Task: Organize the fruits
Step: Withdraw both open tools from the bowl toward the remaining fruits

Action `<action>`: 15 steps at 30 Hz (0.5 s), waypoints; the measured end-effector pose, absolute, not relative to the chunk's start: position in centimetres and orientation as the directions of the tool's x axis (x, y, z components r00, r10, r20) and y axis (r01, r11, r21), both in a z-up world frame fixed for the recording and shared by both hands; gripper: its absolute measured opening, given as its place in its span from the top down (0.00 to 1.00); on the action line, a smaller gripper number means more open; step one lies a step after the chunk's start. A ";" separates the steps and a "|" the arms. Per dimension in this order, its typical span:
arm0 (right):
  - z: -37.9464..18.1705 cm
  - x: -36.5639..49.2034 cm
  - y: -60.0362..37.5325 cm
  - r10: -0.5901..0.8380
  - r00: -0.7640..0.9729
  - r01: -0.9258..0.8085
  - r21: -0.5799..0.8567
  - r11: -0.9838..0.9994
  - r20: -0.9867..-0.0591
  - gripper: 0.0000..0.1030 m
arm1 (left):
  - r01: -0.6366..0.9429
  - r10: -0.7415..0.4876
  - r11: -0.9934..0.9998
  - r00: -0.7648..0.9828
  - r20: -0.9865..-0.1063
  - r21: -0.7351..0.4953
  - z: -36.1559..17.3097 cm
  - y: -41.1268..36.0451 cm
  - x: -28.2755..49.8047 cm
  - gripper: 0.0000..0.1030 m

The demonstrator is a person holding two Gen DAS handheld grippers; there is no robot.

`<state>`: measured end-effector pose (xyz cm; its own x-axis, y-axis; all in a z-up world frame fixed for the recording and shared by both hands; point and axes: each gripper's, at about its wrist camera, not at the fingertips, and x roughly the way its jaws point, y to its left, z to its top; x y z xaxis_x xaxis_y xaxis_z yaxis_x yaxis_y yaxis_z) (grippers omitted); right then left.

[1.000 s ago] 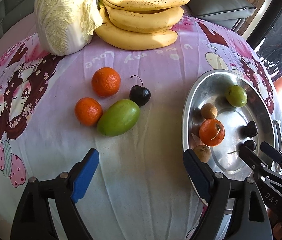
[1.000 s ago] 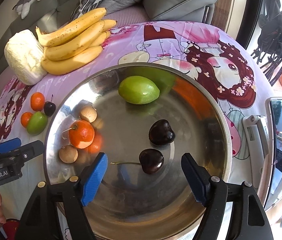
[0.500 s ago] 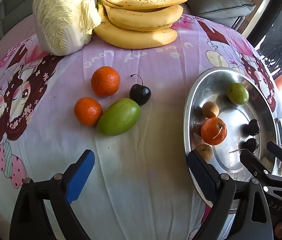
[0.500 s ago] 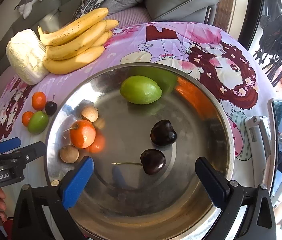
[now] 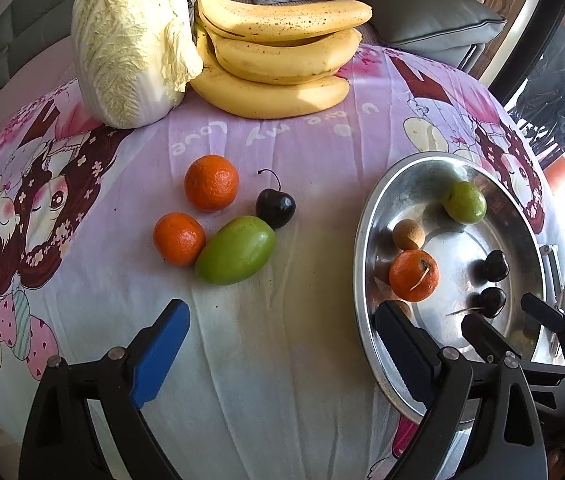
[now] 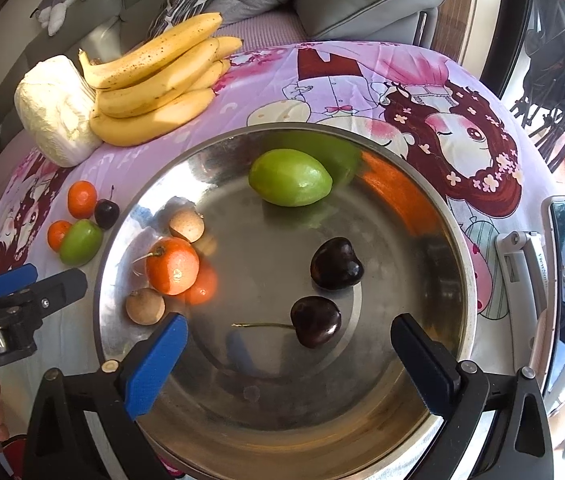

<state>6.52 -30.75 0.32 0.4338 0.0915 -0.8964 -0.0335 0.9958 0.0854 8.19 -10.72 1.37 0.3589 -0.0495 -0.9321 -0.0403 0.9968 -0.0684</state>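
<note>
Right tool (image 6: 288, 354) is hanging over the near part of the metal bowl (image 6: 462, 280), jaws spread wide, nothing between the pads; a stemmed cherry (image 6: 316, 321) is lying just above the gap, a second cherry (image 6: 335, 264) just above that. Left tool (image 5: 278, 344) is hovering over bare cloth at lower centre of its view, jaws likewise spread and gripping nothing; its right finger is overlapping the bowl rim in frame.

Bowl contents, right view: green fruit (image 6: 289, 177) at upper centre, orange (image 6: 171, 266) at left, two small brown fruits (image 6: 186, 226) (image 6: 145, 306) above and below the orange.

On the table (image 5: 282, 380), left view, centre: two oranges (image 5: 211, 182) (image 5: 179, 238), a green fruit (image 5: 235, 255) and a dark cherry (image 5: 275, 207) are sitting clustered together, well apart from the bowl. Bananas (image 5: 278, 56) and a cabbage (image 5: 130, 40) are resting at upper left, touching each other.
</note>
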 end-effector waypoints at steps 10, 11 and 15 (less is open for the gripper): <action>1.5 6.5 -29.5 0.110 0.471 -0.044 0.102 0.994 -0.875 0.00 | -0.107 -0.028 0.992 0.370 -0.929 -0.073 1.9 -9.1 8.2 0.08; 1.4 6.6 -29.2 0.117 0.465 -0.053 0.104 0.993 -0.878 0.00 | -0.111 -0.023 0.991 0.370 -0.929 -0.068 1.9 -9.0 8.2 0.08; 1.4 6.7 -28.1 0.122 0.461 -0.071 0.101 0.992 -0.879 0.00 | -0.137 0.011 0.990 0.361 -0.933 -0.041 1.8 -8.4 8.3 0.08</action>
<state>6.69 -28.11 1.41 0.4606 0.1222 -0.8792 -0.0707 0.9924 0.1009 8.33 -8.41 1.83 0.3609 0.0113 -0.9325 -0.1366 0.9898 -0.0409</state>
